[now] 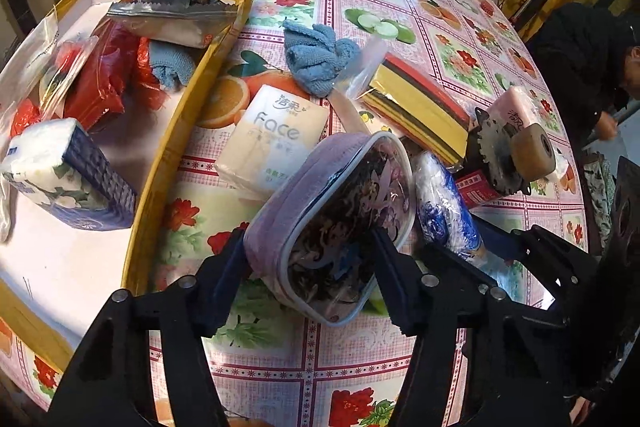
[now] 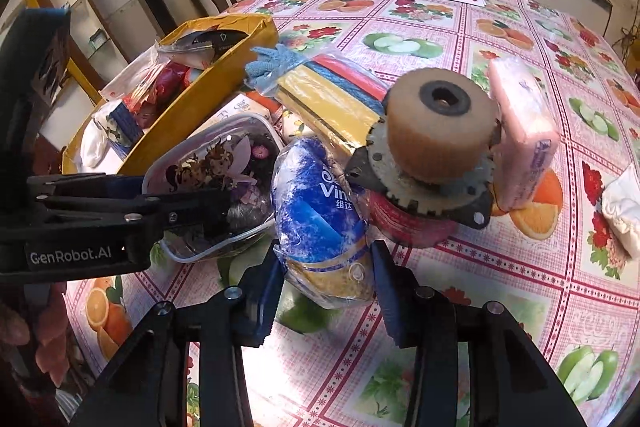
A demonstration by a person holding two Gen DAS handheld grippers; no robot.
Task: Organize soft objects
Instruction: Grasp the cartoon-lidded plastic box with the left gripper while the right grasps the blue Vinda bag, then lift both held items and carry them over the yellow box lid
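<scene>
We have the left gripper (image 1: 308, 247) clamped across the near end of the lilac soft pouch with a clear cartoon-printed plastic face (image 1: 332, 219), one finger on the fabric side and one on the clear face; in the right wrist view that pouch (image 2: 216, 183) sits at about nine o'clock from the pack ahead of us. Our right gripper (image 2: 326, 275) straddles the blue-and-white plastic-wrapped tissue pack (image 2: 320, 211), its fingers just beside the pack's near end, but we cannot tell whether they are pressing it yet. Both should be light and squashy: the pouch will likely sag, and its glossy face may slip, so a hold across the piped seam seems safest. The tissue pack's crinkled film looks slick, so we would take it mid-body, not by loose wrap. The yellow cardboard box (image 1: 224, 39), already holding other packets, lies at ten o'clock on the fruit-patterned tablecloth (image 2: 500, 267), beside the pouch.
</scene>
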